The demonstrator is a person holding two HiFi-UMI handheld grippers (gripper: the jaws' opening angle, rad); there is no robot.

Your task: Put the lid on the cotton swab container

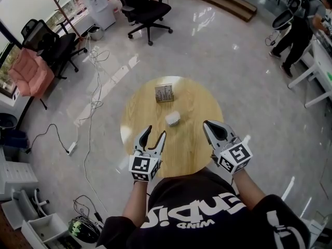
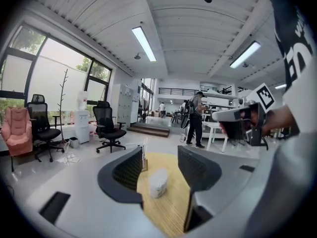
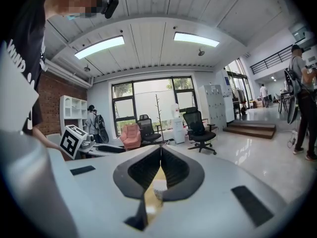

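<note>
A round wooden table (image 1: 192, 144) carries a small clear cotton swab container (image 1: 165, 93) at its far side and a white lid (image 1: 173, 119) near the middle. My left gripper (image 1: 156, 132) hovers over the table's near left part, open and empty, just short of the lid and to its left. In the left gripper view the lid (image 2: 158, 182) lies ahead between the spread jaws, apart from them, with the container (image 2: 143, 160) beyond. My right gripper (image 1: 206, 123) is shut and empty, to the right of the lid. In the right gripper view the lid (image 3: 158, 188) peeks out below the shut jaws.
Black office chairs (image 1: 145, 9) and a pink chair (image 1: 32, 71) stand on the glossy floor beyond the table. Cables (image 1: 91, 102) trail along the floor at the left. A person (image 1: 295, 32) stands by white desks at the far right.
</note>
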